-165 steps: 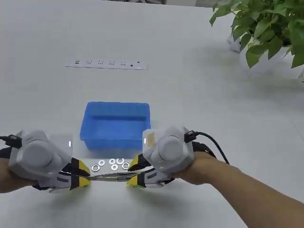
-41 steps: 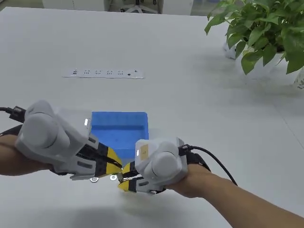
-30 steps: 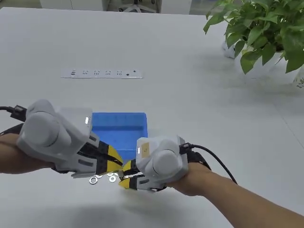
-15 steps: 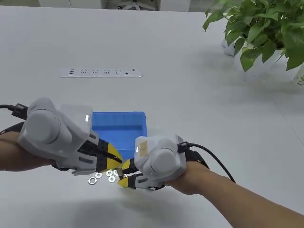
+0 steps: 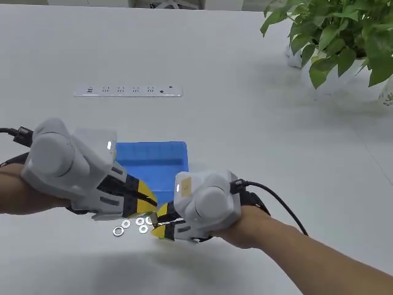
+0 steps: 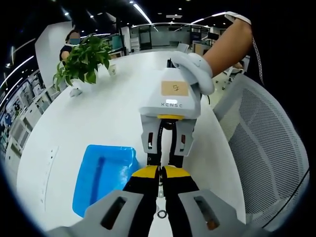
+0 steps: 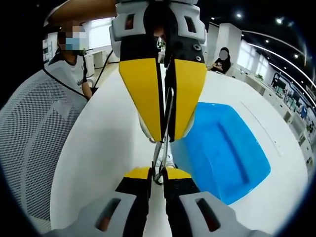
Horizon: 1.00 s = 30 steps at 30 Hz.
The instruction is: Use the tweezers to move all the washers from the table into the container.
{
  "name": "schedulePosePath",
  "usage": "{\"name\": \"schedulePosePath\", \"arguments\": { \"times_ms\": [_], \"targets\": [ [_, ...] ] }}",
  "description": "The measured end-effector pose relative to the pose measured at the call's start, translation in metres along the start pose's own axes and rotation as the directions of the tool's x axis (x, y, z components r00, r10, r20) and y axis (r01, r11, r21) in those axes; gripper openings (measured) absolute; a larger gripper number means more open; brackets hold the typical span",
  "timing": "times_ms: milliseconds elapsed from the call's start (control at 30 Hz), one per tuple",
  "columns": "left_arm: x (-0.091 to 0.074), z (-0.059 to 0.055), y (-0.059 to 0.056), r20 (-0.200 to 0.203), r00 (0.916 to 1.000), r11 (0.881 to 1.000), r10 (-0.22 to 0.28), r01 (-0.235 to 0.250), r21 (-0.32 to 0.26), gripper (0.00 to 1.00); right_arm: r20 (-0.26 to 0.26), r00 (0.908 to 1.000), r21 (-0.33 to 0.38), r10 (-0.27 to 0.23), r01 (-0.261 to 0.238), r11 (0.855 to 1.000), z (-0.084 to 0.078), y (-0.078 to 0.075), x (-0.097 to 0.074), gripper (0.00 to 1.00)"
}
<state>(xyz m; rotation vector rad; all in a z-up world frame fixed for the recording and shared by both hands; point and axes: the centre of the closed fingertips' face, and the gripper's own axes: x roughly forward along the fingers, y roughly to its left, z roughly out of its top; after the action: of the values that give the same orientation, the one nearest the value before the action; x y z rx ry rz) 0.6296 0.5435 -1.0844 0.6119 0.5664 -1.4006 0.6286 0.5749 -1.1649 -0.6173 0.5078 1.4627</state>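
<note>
Tweezers [image 7: 160, 155] are suspended between the two grippers, above the table [image 5: 245, 110] and just in front of the container's near wall. The left gripper [image 5: 149, 200] and the right gripper [image 5: 158, 224] each have their jaws clenched on one end of the tool. Compared with 5.5 s ago, when both grippers sat low and apart with the tool lying flat before the washers, the left gripper is now raised and the jaw tips stand almost nose to nose. This indicates a regrip or hand-over in progress. The washers [image 5: 140, 222] remain in a loose cluster on the table beside the gripper tips, and the blue container [image 5: 153, 169] looks empty, so no transfer is complete. The long axis of the tweezers follows the line joining the two jaw sets, roughly parallel to the table's near edge. Which end carries the points cannot be determined.
</note>
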Motion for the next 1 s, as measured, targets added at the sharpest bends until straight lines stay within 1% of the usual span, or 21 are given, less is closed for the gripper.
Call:
{"name": "schedulePosePath", "arguments": {
  "times_ms": [200,333,433,567,733,1000],
  "targets": [
    [0.0,0.0,-0.001,-0.004,1.0,1.0,0.0,0.0,0.004,0.06,0.0,1.0,0.013,0.004,-0.004,1.0,0.0,0.001,0.0,0.1],
    [-0.001,-0.001,-0.002,-0.014,0.9999,1.0,-0.001,0.002,0.015,0.06,-0.006,1.0,0.007,0.005,-0.005,1.0,0.0,0.001,-0.001,0.1],
    [-0.002,0.0,-0.003,-0.013,0.9999,1.0,0.001,-0.001,0.015,0.06,-0.004,1.0,0.007,0.001,-0.001,1.0,0.001,0.001,-0.003,0.1],
    [-0.006,0.007,-0.003,0.0,1.0,1.0,0.0,0.0,0.013,0.06,0.01,0.9999,0.013,-0.003,0.003,1.0,0.007,0.001,-0.007,0.1],
    [-0.009,0.012,-0.004,-0.006,1.0,1.0,-0.005,0.005,0.027,0.06,0.022,0.9997,0.016,-0.013,0.013,1.0,0.012,0.001,-0.011,0.1],
    [-0.017,0.023,-0.005,0.005,0.9999,0.999,-0.014,0.014,0.036,0.06,0.034,0.9992,0.013,-0.021,0.021,1.0,0.022,-0.001,-0.02,0.1]
  ]
}}
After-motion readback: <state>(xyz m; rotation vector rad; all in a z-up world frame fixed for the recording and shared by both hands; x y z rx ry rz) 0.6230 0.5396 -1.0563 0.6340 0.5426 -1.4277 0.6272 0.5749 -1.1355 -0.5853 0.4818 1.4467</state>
